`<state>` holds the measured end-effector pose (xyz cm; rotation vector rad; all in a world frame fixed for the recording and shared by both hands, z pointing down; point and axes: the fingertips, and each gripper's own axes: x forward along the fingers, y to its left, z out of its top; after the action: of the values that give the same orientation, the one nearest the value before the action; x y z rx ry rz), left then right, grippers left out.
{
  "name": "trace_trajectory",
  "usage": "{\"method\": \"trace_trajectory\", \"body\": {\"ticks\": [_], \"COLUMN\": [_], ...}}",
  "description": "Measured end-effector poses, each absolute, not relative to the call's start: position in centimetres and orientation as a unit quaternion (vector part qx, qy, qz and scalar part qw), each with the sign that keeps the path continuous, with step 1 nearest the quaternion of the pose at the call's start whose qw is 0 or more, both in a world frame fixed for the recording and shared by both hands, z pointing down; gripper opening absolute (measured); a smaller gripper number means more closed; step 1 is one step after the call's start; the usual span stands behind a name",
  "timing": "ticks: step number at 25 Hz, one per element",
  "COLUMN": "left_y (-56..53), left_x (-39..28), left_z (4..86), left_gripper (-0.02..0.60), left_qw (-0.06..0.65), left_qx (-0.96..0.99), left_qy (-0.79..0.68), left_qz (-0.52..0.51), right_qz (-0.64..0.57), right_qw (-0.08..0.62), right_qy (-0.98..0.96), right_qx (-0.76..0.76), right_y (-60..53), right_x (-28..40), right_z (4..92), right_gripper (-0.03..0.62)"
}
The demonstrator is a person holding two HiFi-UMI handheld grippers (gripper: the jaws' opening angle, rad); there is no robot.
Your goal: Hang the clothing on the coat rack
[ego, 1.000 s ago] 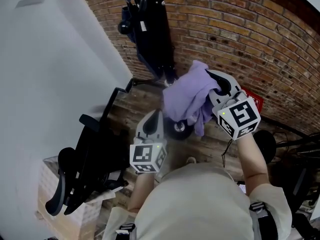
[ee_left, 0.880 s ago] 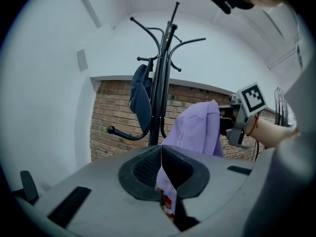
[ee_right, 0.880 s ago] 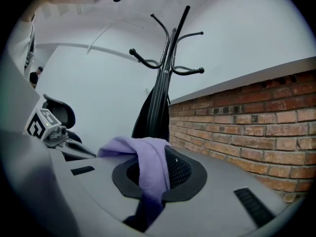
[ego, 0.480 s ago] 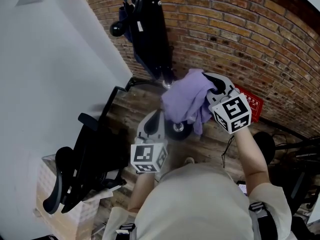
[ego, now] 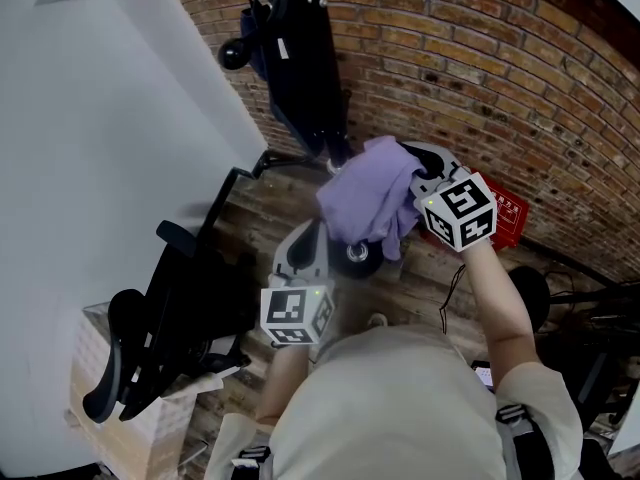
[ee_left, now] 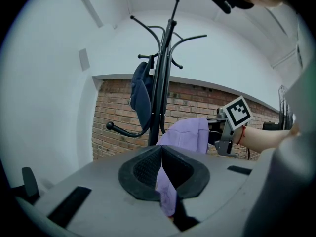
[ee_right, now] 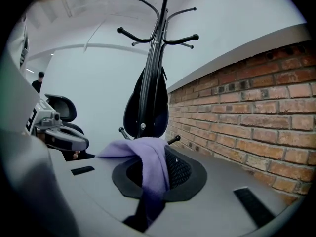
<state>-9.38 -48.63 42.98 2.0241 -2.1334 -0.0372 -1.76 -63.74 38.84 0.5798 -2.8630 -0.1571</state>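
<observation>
**Head view.** Room corner: a white wall (ego: 110,118) on the left meets a brick wall (ego: 500,78) on the right. The wooden floor (ego: 285,203) is made of dark planks. The coat rack (ego: 305,58) stands close to where the two walls meet, with a dark garment (ego: 262,53) already hanging on it. A black office chair (ego: 165,308) is at lower left, next to a box (ego: 120,438). A flat red object (ego: 507,216) lies on the floor by the brick wall. The purple garment (ego: 368,200) is bunched and held in the air in front of the lower part of the rack, clear of the floor. The right gripper (ego: 425,173) is at its right edge. The left gripper (ego: 308,243) is lower, at its lower left edge.

**Left gripper view.** The jaws are together, with a narrow strip of the purple fabric pinched between the pads. The rest of the cloth runs up and right to the right gripper. The rack pole rises just behind the cloth, its hooks spread against the white wall and ceiling. The dark garment hangs on the pole's left side. The brick reaches only partway up the wall, with white above it.

**Right gripper view.** The jaws are clamped on a fold of the purple fabric, which drapes over the pads and trails off to the left. Brick wall runs along the right. The rack is straight ahead, with the dark garment on its lower pole. The left gripper and the chair's headrest are at the left edge. A person (ee_right: 38,80) stands far off by the white wall.
</observation>
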Motion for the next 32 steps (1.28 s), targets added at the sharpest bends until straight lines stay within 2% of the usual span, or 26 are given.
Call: {"method": "trace_trajectory", "body": {"ticks": [7, 15, 22, 32], "left_y": [-49.0, -49.4, -49.7, -49.6], "left_x": [-9.4, -9.8, -9.6, -9.4], "left_z": [43.0, 43.1, 43.2, 43.4], "left_gripper": [0.005, 0.005, 0.005, 0.005], "left_qw": [0.101, 0.105, 0.107, 0.111], "left_qx": [0.682, 0.675, 0.675, 0.671], "left_qy": [-0.724, -0.73, -0.73, -0.733], "left_qz": [-0.014, -0.015, -0.01, -0.008], "right_qz": [-0.069, -0.034, 0.022, 0.041], "right_qw": [0.132, 0.141, 0.123, 0.116], "right_qy": [-0.974, -0.979, -0.985, -0.985], "right_qx": [0.17, 0.141, 0.122, 0.125], "right_y": [-64.9, -66.1, -66.0, -63.9], "right_x": [-2.8, -3.4, -3.3, -2.4], "right_z": [39.3, 41.8, 44.3, 47.3], "right_gripper": [0.023, 0.023, 0.023, 0.032]}}
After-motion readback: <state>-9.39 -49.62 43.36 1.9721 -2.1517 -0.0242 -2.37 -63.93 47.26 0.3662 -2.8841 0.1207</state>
